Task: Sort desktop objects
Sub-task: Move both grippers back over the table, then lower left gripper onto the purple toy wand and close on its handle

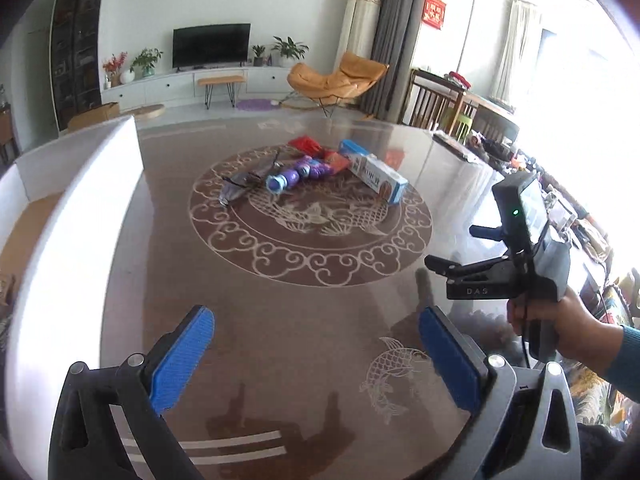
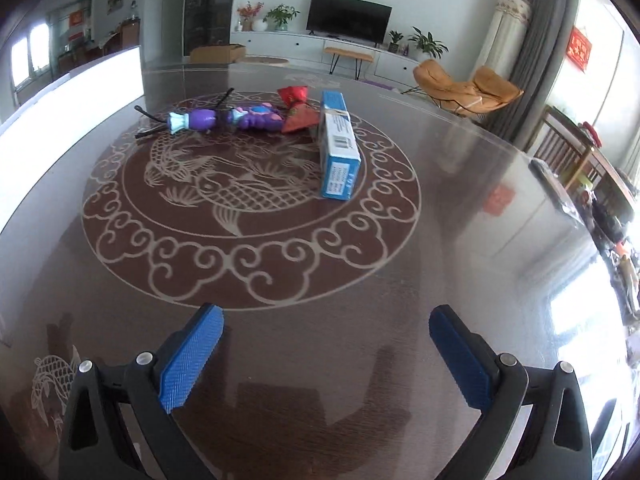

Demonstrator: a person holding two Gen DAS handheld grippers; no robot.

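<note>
On a round brown table [image 1: 280, 320] with a fish pattern, a small pile lies at the centre. It holds a purple toy [image 1: 296, 174], a blue and white carton [image 1: 376, 174], a red packet [image 1: 306, 145] and dark glasses [image 1: 244, 186]. My left gripper [image 1: 316, 344] hovers open over the near part of the table, well short of the pile, with nothing between its blue pads. The right wrist view shows the toy [image 2: 228, 118], the carton [image 2: 338, 148] and the red packet [image 2: 298, 110] far ahead of my right gripper [image 2: 326, 340], which is also open and empty.
A tall white box [image 1: 80, 220] stands on the table's left side, also seen in the right wrist view as a white box [image 2: 72, 92]. A person's hand [image 1: 560, 328] holds the right gripper's handle at the right. Beyond the table are chairs and a cluttered side table [image 1: 460, 92].
</note>
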